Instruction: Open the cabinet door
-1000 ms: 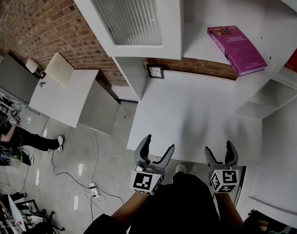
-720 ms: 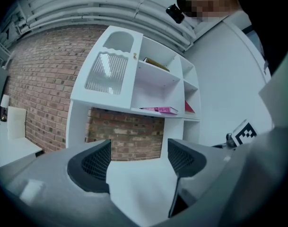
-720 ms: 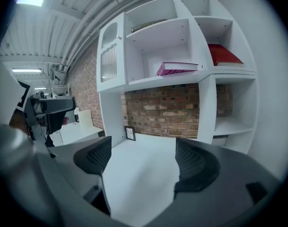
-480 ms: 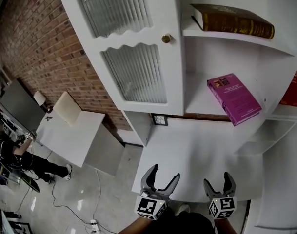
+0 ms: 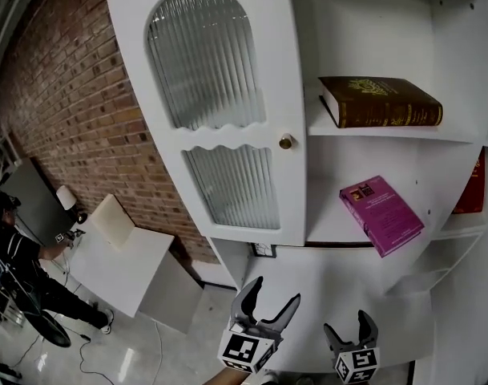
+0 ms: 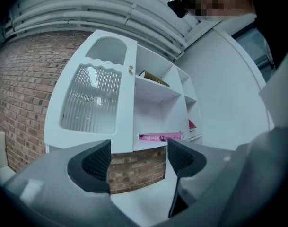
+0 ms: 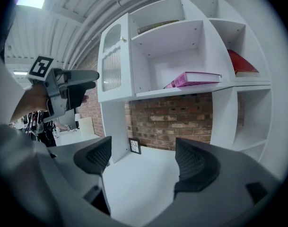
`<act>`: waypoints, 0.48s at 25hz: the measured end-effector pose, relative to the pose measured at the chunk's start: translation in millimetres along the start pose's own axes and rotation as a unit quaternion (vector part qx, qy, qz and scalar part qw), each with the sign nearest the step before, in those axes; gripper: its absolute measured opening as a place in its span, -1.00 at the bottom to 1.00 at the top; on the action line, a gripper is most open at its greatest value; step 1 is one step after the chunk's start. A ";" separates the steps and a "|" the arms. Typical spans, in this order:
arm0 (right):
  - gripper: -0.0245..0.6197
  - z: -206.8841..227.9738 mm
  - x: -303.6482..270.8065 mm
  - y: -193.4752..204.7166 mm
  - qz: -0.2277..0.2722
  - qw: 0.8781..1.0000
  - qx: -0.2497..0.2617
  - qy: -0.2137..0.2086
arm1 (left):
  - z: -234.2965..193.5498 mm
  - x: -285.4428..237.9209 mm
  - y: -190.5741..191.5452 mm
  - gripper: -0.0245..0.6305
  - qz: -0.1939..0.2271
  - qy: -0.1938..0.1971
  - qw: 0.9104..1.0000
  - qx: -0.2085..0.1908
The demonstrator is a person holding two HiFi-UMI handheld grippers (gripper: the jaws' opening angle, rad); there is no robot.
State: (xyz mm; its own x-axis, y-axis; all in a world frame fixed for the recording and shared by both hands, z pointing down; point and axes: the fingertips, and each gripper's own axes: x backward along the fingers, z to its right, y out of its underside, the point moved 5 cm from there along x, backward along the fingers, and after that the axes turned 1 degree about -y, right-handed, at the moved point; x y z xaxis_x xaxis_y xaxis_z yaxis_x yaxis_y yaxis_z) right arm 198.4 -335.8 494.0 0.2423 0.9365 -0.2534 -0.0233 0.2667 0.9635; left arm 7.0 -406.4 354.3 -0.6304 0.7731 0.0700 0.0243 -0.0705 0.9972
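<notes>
Below the cabinet door (image 5: 227, 119), well short of its brass knob (image 5: 285, 142): left hand-held gripper (image 5: 276, 289) and right hand-held gripper (image 5: 347, 322), both with jaws wide apart, holding nothing. Cabinet door looks shut, untouched. Whole task left: reach knob, grip, pull.

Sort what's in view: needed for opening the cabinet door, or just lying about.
Needed: cabinet door, its brass knob, left gripper, right gripper, both open and empty.
Lying about: brown book, pink book, red book, small framed picture.
</notes>
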 end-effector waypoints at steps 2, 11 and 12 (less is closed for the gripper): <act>0.33 -3.3 -6.1 -6.2 0.006 1.000 0.001 -0.003 | -4.3 -8.0 -16.1 0.17 0.009 0.007 1.000 0.001; 0.33 -16.0 -31.2 -37.4 0.034 0.999 0.005 -0.007 | -20.1 -41.1 -96.6 0.17 0.077 0.031 0.996 -0.028; 0.33 -17.2 -33.5 -40.2 0.037 0.999 0.005 -0.008 | -21.3 -44.4 -104.0 0.16 0.082 0.034 0.996 -0.024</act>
State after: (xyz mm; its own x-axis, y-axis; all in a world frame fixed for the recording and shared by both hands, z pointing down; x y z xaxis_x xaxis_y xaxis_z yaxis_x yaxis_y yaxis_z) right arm 174.5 -373.9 462.3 0.2554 0.9499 -0.1803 -0.0328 0.1949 0.9803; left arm 15.9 -446.9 247.0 -0.6725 0.7039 0.2286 0.0951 -0.2242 0.9699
